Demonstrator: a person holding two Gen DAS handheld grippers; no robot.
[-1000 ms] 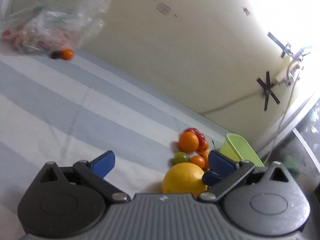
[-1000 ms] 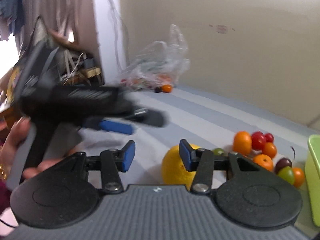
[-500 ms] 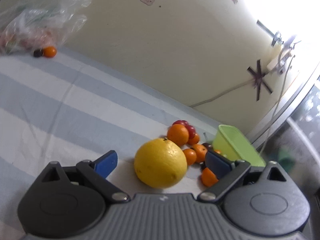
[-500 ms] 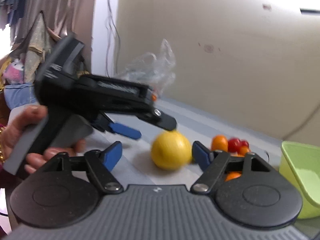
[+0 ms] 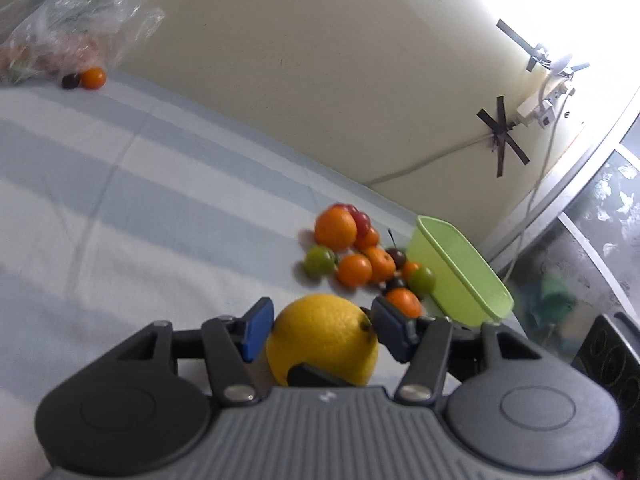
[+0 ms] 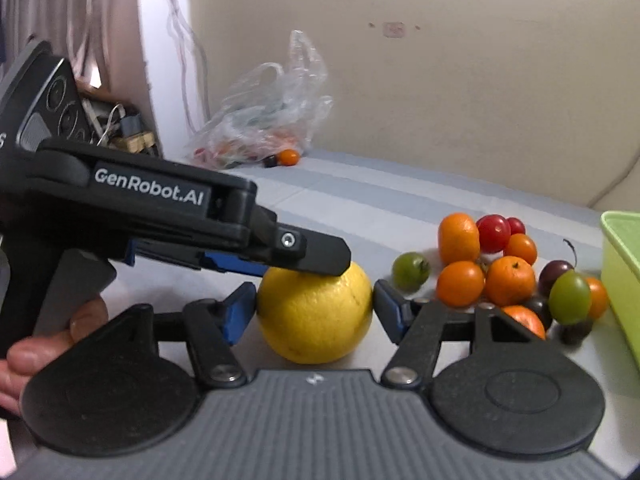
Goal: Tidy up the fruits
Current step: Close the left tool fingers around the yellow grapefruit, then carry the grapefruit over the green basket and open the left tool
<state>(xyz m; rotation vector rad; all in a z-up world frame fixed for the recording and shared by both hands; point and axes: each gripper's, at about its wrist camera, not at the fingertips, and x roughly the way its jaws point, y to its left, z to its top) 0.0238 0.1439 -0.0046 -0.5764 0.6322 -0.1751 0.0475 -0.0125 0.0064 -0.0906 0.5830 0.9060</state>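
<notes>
- Daylight floods in at the upper right of the left wrist view, bleaching the wall (image 5: 540, 8) to white glare.
- The right wrist view is evenly lit, dimmer and sharp in the middle.
- A soft shadow sits under the yellow fruit (image 6: 314, 312).
- Fisheye bending curves the edges; the small fruit pile (image 5: 360, 256) looks slightly smeared.

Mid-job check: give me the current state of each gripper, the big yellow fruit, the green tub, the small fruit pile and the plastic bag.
left gripper: closed around the yellow fruit
right gripper: pads at the fruit's sides
yellow fruit: on the cloth, between both grippers
green tub: upright, looks empty
small fruit pile: loose beside the tub
plastic bag: by the wall, fruit inside
</notes>
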